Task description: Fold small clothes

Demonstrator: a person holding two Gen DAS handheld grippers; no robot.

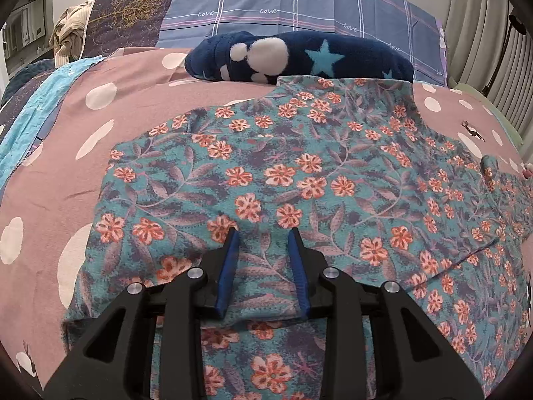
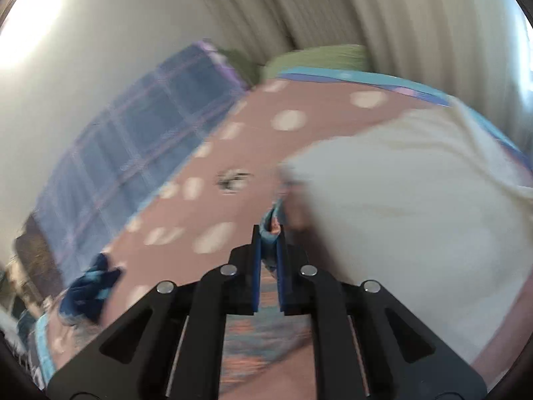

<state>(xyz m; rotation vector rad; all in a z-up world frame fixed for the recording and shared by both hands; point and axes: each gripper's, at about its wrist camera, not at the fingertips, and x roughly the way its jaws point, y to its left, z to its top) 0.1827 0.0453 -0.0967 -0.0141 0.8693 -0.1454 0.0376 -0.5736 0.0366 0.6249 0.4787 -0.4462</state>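
Note:
A teal garment with orange flowers lies spread on the pink dotted bedcover. My left gripper rests on its near part. Its blue fingertips stand apart, with flat cloth showing between them; no pinch is visible. In the blurred right wrist view, my right gripper is shut on a bunched corner of the same floral garment. That cloth trails back under the gripper, held above the bedcover.
A dark blue starred fleece lies beyond the garment, against a plaid pillow. A light blue cloth lies at the left. In the right wrist view a white cloth covers the right side; curtains hang behind.

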